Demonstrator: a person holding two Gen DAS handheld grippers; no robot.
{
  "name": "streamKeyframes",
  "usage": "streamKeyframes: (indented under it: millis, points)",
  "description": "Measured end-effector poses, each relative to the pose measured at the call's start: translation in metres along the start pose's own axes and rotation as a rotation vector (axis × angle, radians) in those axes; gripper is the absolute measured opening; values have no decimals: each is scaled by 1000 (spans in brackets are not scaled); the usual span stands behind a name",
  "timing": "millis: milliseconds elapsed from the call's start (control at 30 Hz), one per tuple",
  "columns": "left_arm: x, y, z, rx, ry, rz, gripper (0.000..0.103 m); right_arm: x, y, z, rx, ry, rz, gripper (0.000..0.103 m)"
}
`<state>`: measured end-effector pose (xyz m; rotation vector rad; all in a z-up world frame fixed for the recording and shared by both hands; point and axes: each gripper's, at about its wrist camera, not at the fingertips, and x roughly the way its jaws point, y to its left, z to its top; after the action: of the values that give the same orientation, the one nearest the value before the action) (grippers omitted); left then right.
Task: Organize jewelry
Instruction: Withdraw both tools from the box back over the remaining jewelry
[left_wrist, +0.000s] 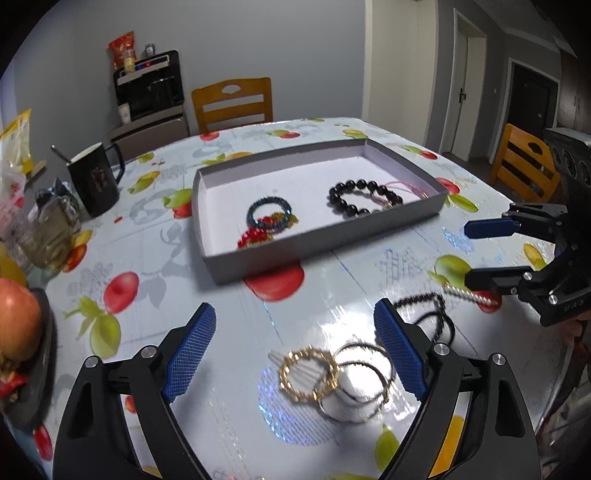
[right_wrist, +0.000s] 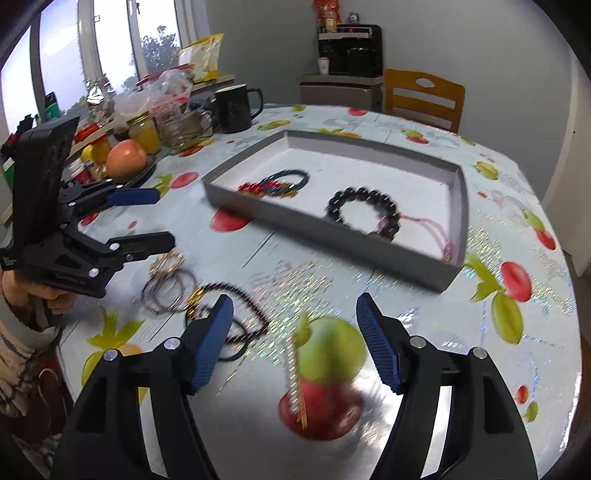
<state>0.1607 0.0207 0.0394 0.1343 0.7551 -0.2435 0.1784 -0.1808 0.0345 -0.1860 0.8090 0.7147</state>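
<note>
On the table, nearside of tray: I see loose jewelry on the fruit-print tablecloth (left_wrist: 155, 258); all positions below are given relative to the grey tray (left_wrist: 314, 243).
Tray contents: black bead bracelet (left_wrist: 364, 197) toward its right end; blue bracelet (left_wrist: 267, 214) and red bead piece (left_wrist: 255, 236) overlapping toward its left end.
Left gripper (left_wrist: 295, 349): I read the jaws as wide apart, holding nothing; it hovers over the gold ring bracelet (left_wrist: 308, 374) and thin silver bangles (left_wrist: 360, 380), both nearside of the tray.
Right gripper (right_wrist: 295, 339): jaws wide apart, holding nothing; a pearl strand (right_wrist: 295, 376) lies on the cloth between the fingers, blurred.
Dark bead necklace (right_wrist: 236, 306): nearside of the tray, between the two grippers.
Left of tray: black mug (left_wrist: 94, 179), apple (left_wrist: 16, 319).
</note>
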Motion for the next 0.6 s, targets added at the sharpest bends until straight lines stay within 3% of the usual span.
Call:
streamKeyframes:
  millis: [600]
  points:
    - [-4, 2, -27, -23, 49, -39, 87, 2, 5, -29, -13, 61, 35, 73]
